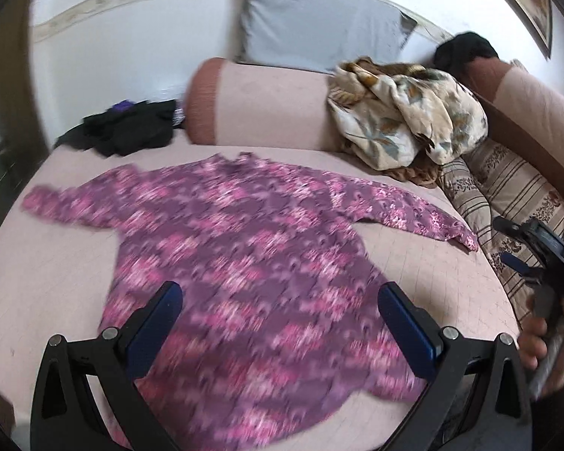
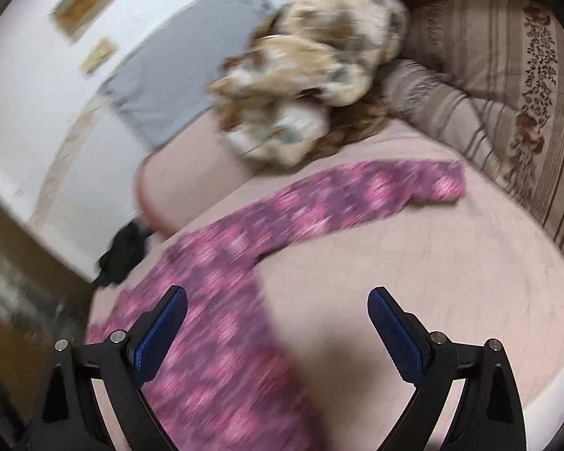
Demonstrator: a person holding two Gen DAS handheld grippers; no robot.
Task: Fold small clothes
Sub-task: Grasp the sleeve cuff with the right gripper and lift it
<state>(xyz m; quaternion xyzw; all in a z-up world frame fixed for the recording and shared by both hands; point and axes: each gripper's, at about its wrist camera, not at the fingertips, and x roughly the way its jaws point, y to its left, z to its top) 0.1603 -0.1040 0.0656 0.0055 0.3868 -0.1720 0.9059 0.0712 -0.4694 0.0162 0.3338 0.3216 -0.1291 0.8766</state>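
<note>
Pink bed (image 1: 413, 274), purple-pink patterned shirt (image 1: 244, 255) spread flat across it, sleeves out. Bolster (image 1: 259, 109) behind; floral cloth heap (image 1: 402, 116) near right sleeve. Left tongs (image 1: 280, 308) released over hem; right tongs (image 2: 278, 315) released, empty, at shirt's side edge.

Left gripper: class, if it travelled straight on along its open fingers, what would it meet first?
Most likely the purple floral shirt, spread flat on the pink bedsheet. The left gripper points down onto the shirt's body, with nothing between; depth is uncertain.
</note>
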